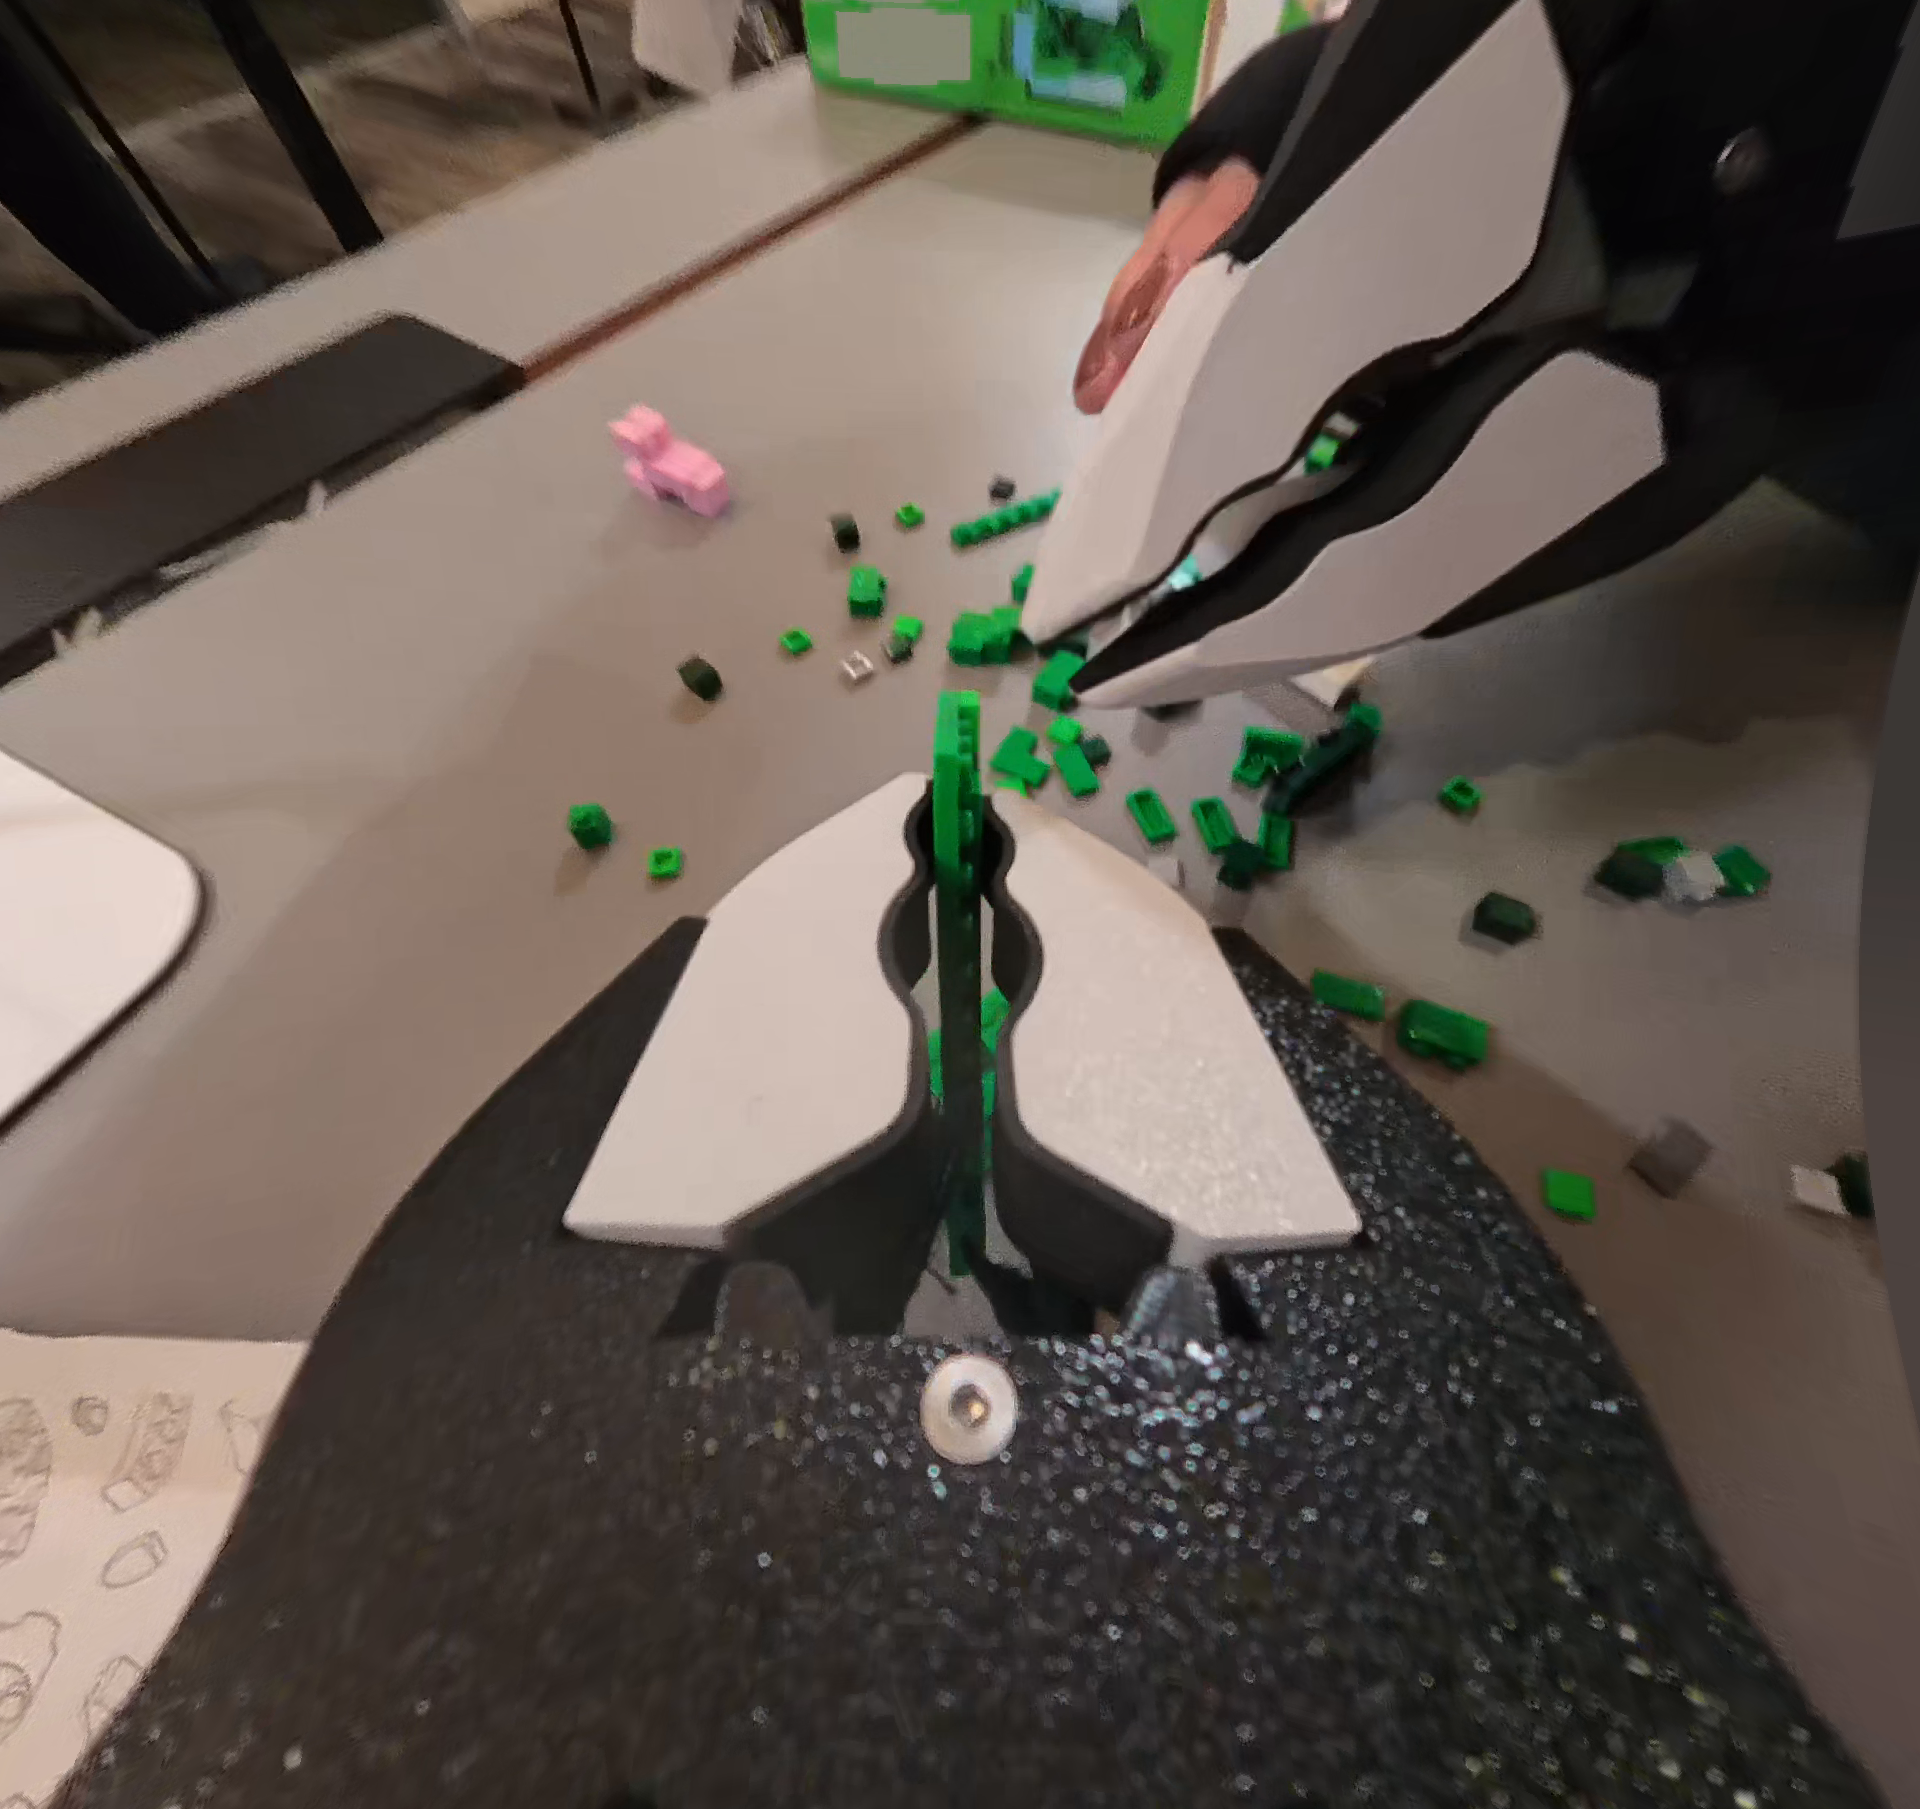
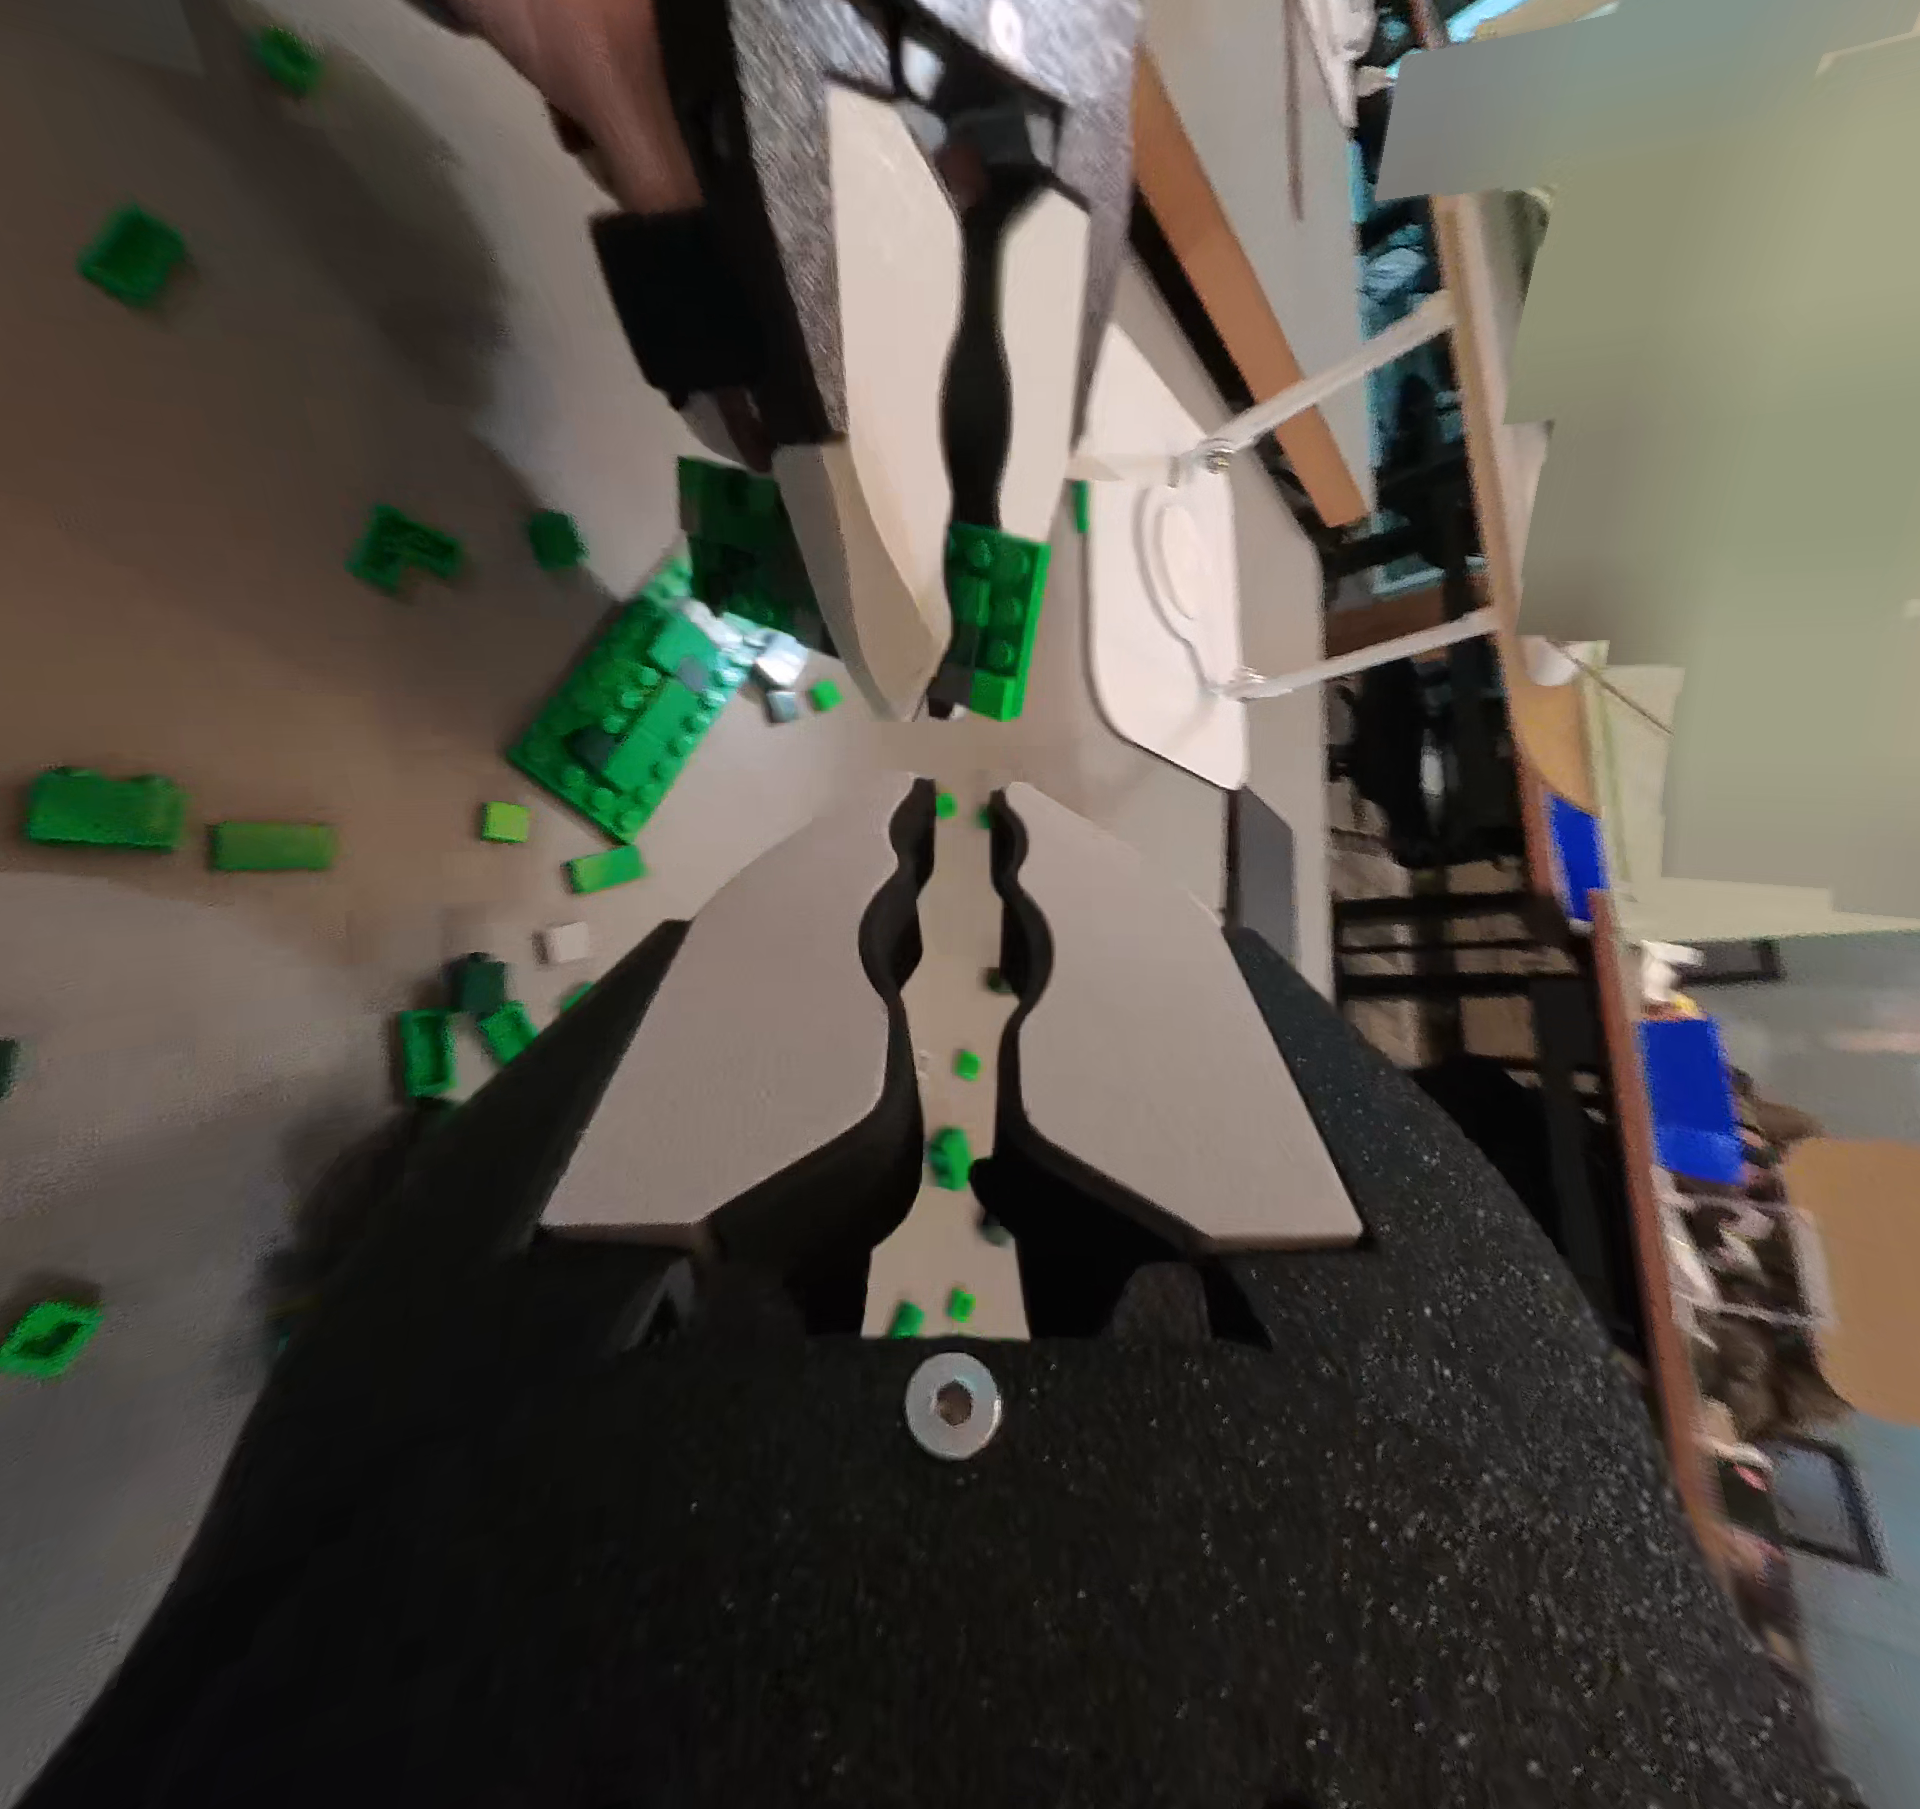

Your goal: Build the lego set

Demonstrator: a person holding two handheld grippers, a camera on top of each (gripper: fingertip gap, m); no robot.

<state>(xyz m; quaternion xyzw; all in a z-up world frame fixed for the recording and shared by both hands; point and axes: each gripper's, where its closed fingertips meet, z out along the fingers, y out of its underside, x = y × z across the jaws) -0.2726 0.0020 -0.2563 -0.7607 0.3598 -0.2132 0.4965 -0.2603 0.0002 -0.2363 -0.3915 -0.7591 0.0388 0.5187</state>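
Note:
My left gripper (image 1: 958,795) is shut on a green lego plate (image 1: 956,751), held on edge above the grey table (image 1: 416,720). The right wrist view shows this plate (image 2: 992,606) studs-out in the left gripper (image 2: 940,691). My right gripper (image 2: 956,798) is slightly open and empty, with table showing through the gap. In the left wrist view it (image 1: 1060,663) points down into a scatter of loose green pieces (image 1: 982,637), just beyond the held plate. A partly built green baseplate (image 2: 613,710) lies on the table to the left of both grippers.
A pink lego pig (image 1: 670,466) stands farther back on the left. The green set box (image 1: 997,24) is at the table's far end. A white tray (image 1: 83,907) and a printed sheet (image 1: 83,1510) lie at the left. Small green and grey pieces (image 1: 1444,1032) lie to the right. My left and right fingertips are right by each other.

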